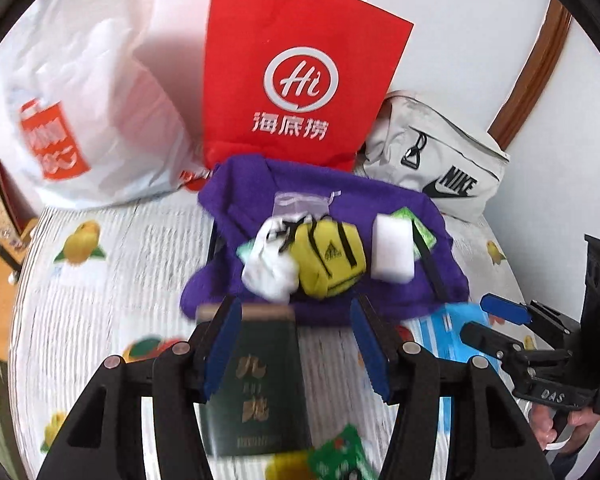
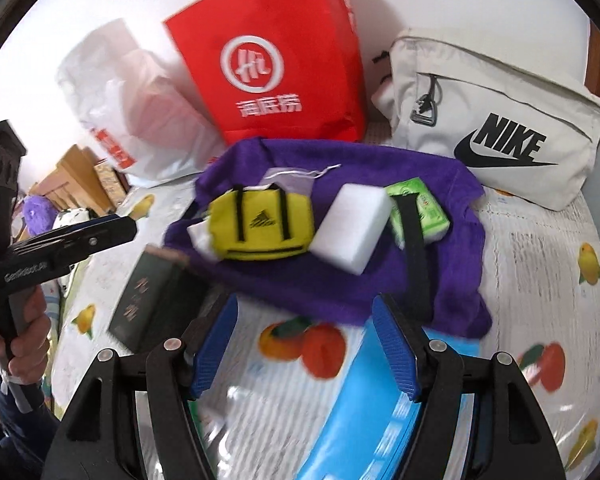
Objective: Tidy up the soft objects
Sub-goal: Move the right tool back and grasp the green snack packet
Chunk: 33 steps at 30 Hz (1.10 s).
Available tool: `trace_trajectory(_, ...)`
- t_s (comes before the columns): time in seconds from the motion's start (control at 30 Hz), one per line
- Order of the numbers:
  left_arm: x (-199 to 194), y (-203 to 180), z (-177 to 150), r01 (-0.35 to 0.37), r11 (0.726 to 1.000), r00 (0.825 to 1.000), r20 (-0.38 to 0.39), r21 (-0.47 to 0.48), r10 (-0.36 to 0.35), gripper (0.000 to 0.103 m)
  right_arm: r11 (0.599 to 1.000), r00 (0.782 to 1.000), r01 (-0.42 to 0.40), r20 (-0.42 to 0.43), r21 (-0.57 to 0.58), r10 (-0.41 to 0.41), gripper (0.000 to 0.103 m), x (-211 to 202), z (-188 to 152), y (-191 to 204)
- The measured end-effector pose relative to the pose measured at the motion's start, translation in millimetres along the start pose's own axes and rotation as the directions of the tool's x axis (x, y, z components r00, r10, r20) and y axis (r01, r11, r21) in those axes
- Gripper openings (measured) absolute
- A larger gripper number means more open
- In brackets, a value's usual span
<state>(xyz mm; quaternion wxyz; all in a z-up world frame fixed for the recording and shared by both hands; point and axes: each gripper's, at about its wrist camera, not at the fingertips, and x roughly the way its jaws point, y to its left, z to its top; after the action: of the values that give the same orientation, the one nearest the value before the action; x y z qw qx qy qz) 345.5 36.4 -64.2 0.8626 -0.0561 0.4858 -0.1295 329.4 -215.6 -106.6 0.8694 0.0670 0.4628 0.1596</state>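
Note:
A purple cloth (image 1: 384, 216) (image 2: 380, 284) lies on the fruit-print table cover. On it sit a small yellow bag (image 1: 328, 256) (image 2: 260, 220), a white sponge block (image 1: 394, 248) (image 2: 352, 226), a white crumpled item (image 1: 268, 268), a clear pouch (image 1: 296, 202) and a green packet (image 2: 420, 208). My left gripper (image 1: 296, 344) is open, with a dark green box (image 1: 256, 380) (image 2: 148, 304) lying between its fingers. My right gripper (image 2: 306, 344) is open above a blue packet (image 2: 364, 412) (image 1: 444, 332), just short of the cloth's near edge.
A red paper bag (image 1: 300, 76) (image 2: 268, 60) stands behind the cloth. A white plastic bag (image 1: 88, 120) (image 2: 140, 112) is at its left, a beige Nike bag (image 1: 440, 160) (image 2: 496, 120) at its right. Wooden boxes (image 2: 80, 176) sit at the far left.

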Motion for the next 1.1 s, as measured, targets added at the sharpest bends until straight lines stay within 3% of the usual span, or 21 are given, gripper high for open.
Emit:
trace_trajectory(0.3, -27, 2, -46, -0.017, 1.000, 1.000, -0.005, -0.015, 0.017, 0.055, 0.994, 1.000, 0.003, 0.009, -0.111, -0.002, 0.069, -27, -59, 49)
trace_trajectory(0.5, -32, 4, -72, -0.020, 0.999, 1.000, -0.017, -0.029, 0.020, 0.055, 0.989, 1.000, -0.006, 0.004, -0.149, 0.007, 0.055, -34, -99, 68)
trace_trajectory(0.57, -32, 6, -80, -0.026, 0.999, 0.999, -0.021, -0.028, 0.026, 0.055, 0.989, 1.000, -0.028, -0.016, -0.143, 0.026, 0.050, -30, -112, 73)
trace_trajectory(0.73, -28, 12, -99, -0.035, 0.998, 0.999, -0.041, -0.043, 0.034, 0.055, 0.987, 0.996, -0.072, -0.052, -0.146, 0.065, 0.047, -17, -140, 84)
trace_trajectory(0.83, -26, 19, -108, -0.025, 0.998, 0.999, -0.050, -0.061, 0.022, 0.055, 0.982, 0.991, -0.113, -0.083, -0.150, 0.102, 0.038, -6, -153, 95)
trace_trajectory(1.1, -28, 31, -121, -0.013, 0.997, 0.999, -0.051, -0.072, 0.010, 0.055, 0.979, 0.982, -0.145, -0.140, -0.145, 0.125, 0.038, 23, -164, 113)
